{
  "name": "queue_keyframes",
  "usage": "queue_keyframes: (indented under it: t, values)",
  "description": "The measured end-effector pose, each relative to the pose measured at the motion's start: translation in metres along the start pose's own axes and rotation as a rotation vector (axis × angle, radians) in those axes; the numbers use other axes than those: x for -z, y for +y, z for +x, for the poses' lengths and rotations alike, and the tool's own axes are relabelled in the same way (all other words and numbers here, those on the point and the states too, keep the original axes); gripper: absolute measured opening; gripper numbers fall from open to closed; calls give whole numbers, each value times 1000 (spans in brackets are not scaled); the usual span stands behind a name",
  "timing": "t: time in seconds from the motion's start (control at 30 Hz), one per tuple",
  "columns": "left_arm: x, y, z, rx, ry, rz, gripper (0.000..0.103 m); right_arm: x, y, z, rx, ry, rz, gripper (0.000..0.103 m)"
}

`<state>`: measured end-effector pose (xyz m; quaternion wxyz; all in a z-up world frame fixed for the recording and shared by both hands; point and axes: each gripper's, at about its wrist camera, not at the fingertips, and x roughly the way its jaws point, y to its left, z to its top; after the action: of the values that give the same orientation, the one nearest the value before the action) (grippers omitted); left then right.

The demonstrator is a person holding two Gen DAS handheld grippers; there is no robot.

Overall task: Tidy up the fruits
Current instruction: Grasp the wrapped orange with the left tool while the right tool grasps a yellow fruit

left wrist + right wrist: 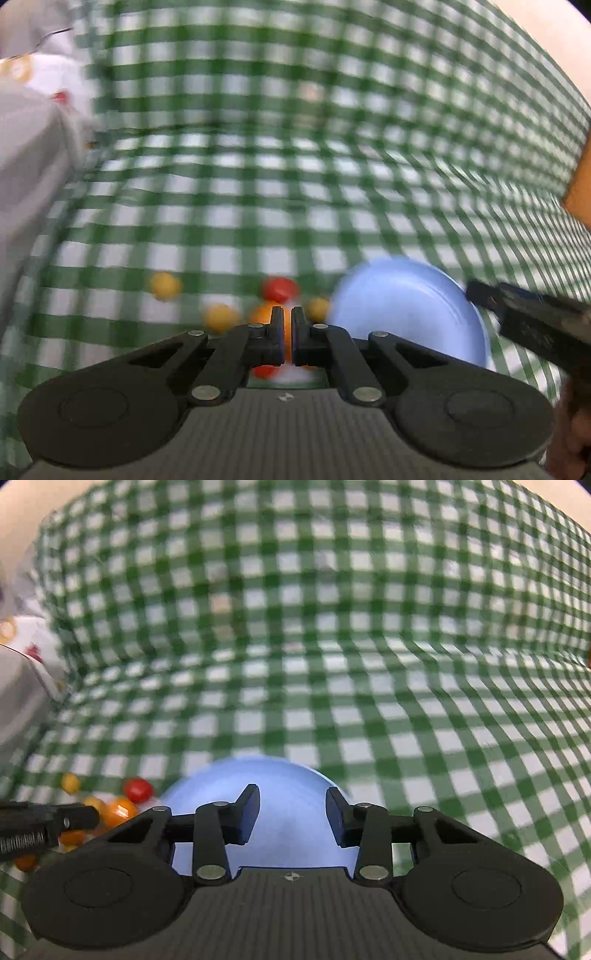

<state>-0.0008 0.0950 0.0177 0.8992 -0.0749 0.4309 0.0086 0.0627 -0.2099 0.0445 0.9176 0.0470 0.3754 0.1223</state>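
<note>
Nearest, the left gripper (287, 334) has its jaws drawn almost together, with only a thin slit between them; an orange fruit (264, 314) shows through and behind that slit, though the blur hides whether the pads actually pinch it. Just beside the orange fruit, on its far side, lies a red fruit (279, 288), and small yellow fruits (165, 285) are scattered near it on the side away from the blue bowl (406, 306). The bowl sits close beside the orange fruit. The right gripper (291, 808) hangs over that bowl with its jaws apart (nothing between them but the bowl's blue surface below). Beyond everything stretches the green-checked cloth (332, 627), with a grey-white heap (33, 147) at its far edge, well apart from the orange fruit.
</note>
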Motion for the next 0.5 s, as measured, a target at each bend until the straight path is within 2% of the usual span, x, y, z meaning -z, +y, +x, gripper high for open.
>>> queue_keyframes:
  t: [0.17,0.23,0.37,0.5]
  values:
    - [-9,78,3,-39,67,-156,3,-1,32,6,-114,-14,-53,41]
    - [-8,99,6,-31,96,-207,4,2,43,11,-164,-6,-74,41]
    - [-4,126,4,-22,123,-258,5,14,76,20,-251,14,-138,41]
    - [0,134,4,-16,133,-258,7,27,114,24,-327,21,-237,41]
